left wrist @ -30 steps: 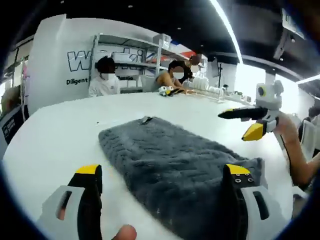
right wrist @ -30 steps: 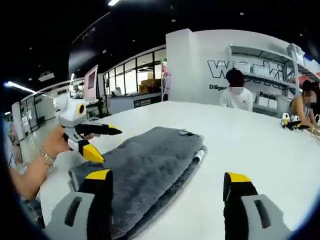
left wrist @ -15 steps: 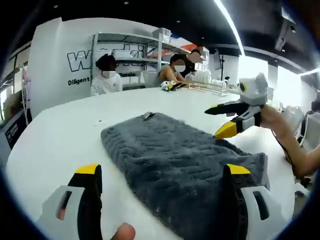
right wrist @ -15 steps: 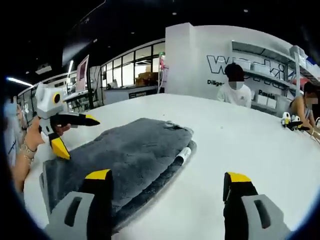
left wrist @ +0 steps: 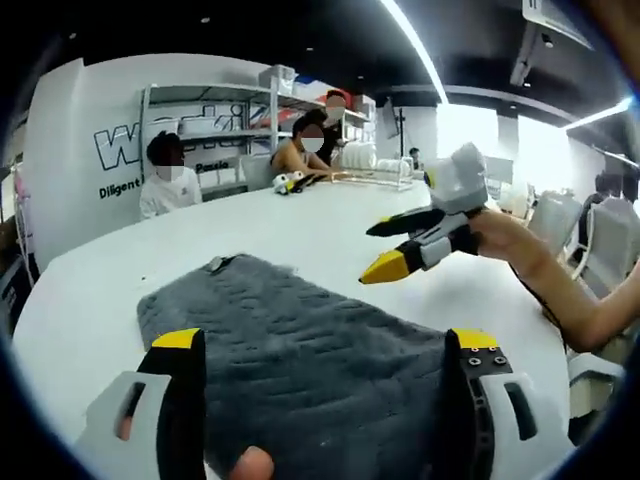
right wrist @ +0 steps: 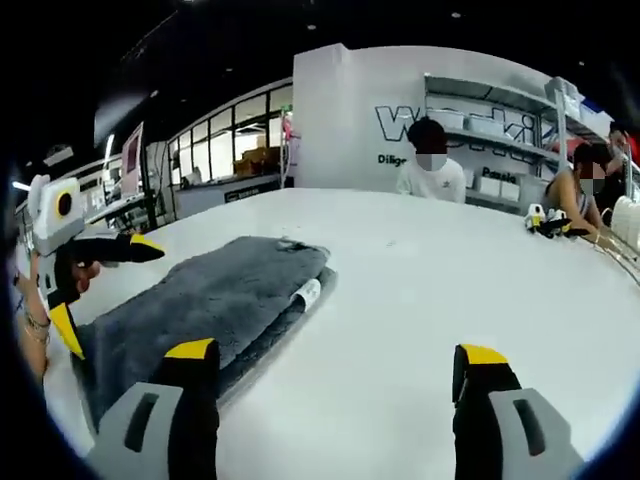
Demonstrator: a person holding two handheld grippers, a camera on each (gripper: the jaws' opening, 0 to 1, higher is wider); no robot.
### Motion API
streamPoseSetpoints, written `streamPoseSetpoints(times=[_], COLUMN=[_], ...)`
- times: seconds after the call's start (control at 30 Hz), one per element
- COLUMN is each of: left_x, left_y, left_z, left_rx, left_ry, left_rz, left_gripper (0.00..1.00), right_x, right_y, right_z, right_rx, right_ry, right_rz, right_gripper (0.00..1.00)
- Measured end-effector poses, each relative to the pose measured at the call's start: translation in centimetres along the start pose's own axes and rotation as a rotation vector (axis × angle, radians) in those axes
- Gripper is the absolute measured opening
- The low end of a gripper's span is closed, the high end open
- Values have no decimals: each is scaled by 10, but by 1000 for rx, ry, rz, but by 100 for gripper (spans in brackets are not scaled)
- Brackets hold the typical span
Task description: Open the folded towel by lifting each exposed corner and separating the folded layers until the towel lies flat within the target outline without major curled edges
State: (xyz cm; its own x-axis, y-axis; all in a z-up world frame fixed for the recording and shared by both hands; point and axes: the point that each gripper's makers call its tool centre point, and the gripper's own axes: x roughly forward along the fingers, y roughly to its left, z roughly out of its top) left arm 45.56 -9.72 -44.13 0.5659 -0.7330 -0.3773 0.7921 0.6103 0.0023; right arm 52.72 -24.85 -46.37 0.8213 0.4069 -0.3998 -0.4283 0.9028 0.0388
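Observation:
A folded grey towel lies on the white table, reaching under my left gripper, which is open and holds nothing. My right gripper, held by a hand, hovers open above the table just past the towel's far right side. In the right gripper view the towel lies at the left, its stacked layers and a white label showing along the near edge. My right gripper is open over bare table beside it. At that view's left edge my left gripper hangs open over the towel's end.
Several people sit at the table's far side, with shelves behind them. Small yellow and black objects lie near the far edge. A rack with white ware stands at the back. Chairs stand to the right.
Both views have swung sideways with the hands. The right gripper now sits nearer the middle of the left view, above the table. The towel keeps its folded shape.

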Motion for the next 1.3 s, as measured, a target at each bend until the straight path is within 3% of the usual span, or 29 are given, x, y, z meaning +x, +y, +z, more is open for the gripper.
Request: streamPoseSetpoints(times=[0.03,0.23,0.3,0.4,0.53,0.63,0.8,0.9,1.0,1.1,1.2,1.3], left_x=[0,-3,-2,3,16,19,21,22,22,19,14,4], left_y=[-7,-59,-71,-83,-83,-89,-100,-99,-98,-91,-84,-71], left_z=[-2,-11,-10,-5,-9,-20,-21,-20,-20,-13,-5,11], left_rx=[0,198,218,266,251,298,324,340,350,317,278,245], left_ry=[17,97,95,73,75,115,95,88,87,55,13,-72], left_rz=[4,-24,-26,-34,-30,-48,-90,-82,-78,-45,-16,48], left_gripper=[96,92,92,83,70,50,31,12,5,4,4,4], right_x=[-1,-5,-6,-6,-6,-7,-10,-10,-10,-10,-10,-10], right_y=[0,2,4,5,8,8,7,7,7,7,7,7], right_z=[1,7,10,12,12,13,17,15,15,15,14,13], right_rx=[3,15,17,11,7,12,22,26,26,27,27,27], right_ry=[-2,-31,-39,-45,-43,-47,-67,-61,-61,-62,-59,-56], right_rz=[0,6,12,14,20,21,14,12,11,11,9,8], right_gripper=[99,99,98,97,96,96,94,94,94,93,93,93])
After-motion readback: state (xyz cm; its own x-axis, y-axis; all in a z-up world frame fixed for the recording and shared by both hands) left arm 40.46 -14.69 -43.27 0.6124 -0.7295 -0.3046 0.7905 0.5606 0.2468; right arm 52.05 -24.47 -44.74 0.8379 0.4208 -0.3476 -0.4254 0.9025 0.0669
